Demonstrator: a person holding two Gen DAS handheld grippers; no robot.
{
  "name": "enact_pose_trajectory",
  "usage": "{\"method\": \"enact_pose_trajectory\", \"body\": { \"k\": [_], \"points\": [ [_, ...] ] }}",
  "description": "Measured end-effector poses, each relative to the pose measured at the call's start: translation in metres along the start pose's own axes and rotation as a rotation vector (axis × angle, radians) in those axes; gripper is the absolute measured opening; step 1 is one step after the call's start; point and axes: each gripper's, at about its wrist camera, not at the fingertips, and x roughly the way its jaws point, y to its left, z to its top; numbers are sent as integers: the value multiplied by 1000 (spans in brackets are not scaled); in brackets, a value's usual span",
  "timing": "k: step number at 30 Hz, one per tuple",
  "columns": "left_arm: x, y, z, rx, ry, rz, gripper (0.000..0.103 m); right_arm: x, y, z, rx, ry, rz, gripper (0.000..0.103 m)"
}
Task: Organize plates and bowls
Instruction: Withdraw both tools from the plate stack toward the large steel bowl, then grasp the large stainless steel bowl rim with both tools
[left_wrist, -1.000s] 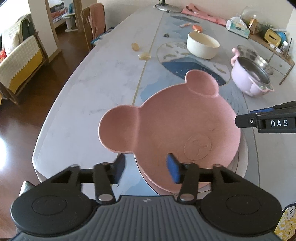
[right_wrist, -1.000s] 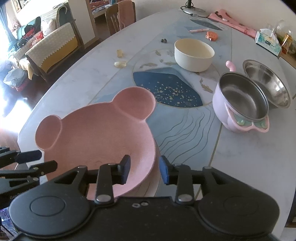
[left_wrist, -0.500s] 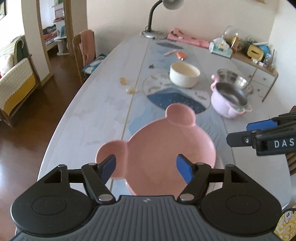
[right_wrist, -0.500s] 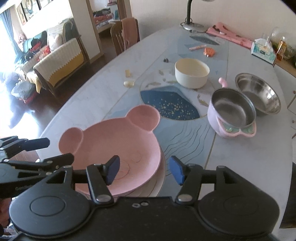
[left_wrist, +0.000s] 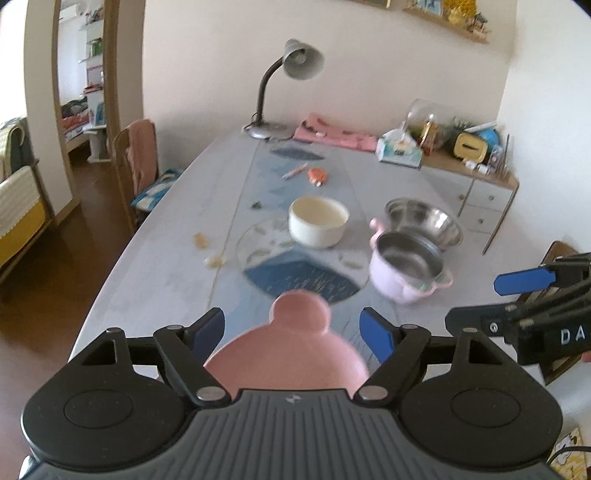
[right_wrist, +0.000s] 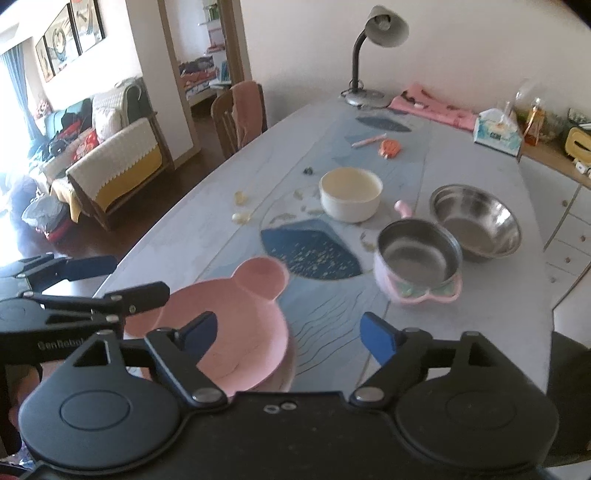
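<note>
A pink bear-shaped plate (right_wrist: 236, 325) lies at the near end of the table on top of another plate (right_wrist: 286, 373) whose rim shows beneath it; it also shows in the left wrist view (left_wrist: 291, 354). A cream bowl (left_wrist: 318, 220), a lilac pot with a steel liner (left_wrist: 406, 269) and a steel bowl (left_wrist: 424, 221) stand farther up the table. My left gripper (left_wrist: 292, 328) is open and empty above the plate's near side. My right gripper (right_wrist: 288, 332) is open and empty, raised above the plate's right edge.
A desk lamp (left_wrist: 288, 88), pink cloth (left_wrist: 332, 136) and tissue box (left_wrist: 399, 151) sit at the table's far end. Small scraps (left_wrist: 214, 260), a pen and an orange item (left_wrist: 317, 175) lie mid-table. A chair (left_wrist: 136, 166) stands at the left; a cabinet (left_wrist: 476, 192) at the right.
Both grippers have opened wider and pulled back and up from the pink plate. The plate stays resting on the plate beneath it.
</note>
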Motion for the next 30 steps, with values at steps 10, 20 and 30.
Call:
{"method": "enact_pose_trajectory", "body": {
  "k": [10,20,30],
  "points": [
    [46,-61,51,69,-17,-40,85,-6,-73,20,-2,-39,-60,97],
    [118,-123,109,116,-32,-91,94,11,-167,46,17,-73,-144,102],
    [218,-172,159,141,57,-105,94,50,-260,78,84,-65,-240,103]
  ]
}}
